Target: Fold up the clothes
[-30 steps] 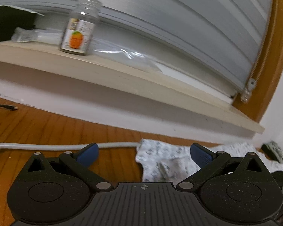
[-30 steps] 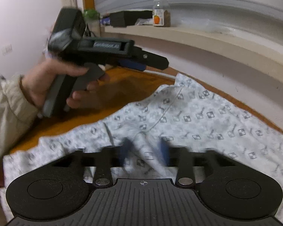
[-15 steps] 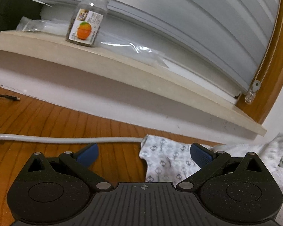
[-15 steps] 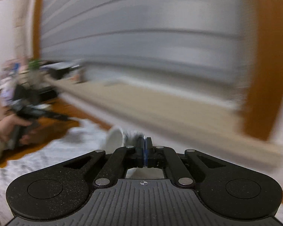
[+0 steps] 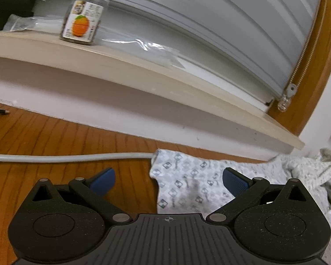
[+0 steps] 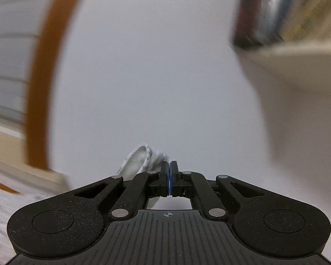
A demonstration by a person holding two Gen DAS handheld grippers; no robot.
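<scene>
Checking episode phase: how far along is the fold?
Early. Done: no finished fold visible. In hand: right gripper is shut on a bunch of the patterned garment, lifted. Left gripper is open above a corner lying on the wooden table. Left: essentially all folds.

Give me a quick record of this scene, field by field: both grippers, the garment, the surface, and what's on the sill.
left hand-held gripper: open, hovering over garment corner
right hand-held gripper: shut on a fold of the garment
patterned garment: lying on wooden table, far end bunched
grey cable: across table, meets garment edge
windowsill: labelled glass jar, plastic bags
</scene>
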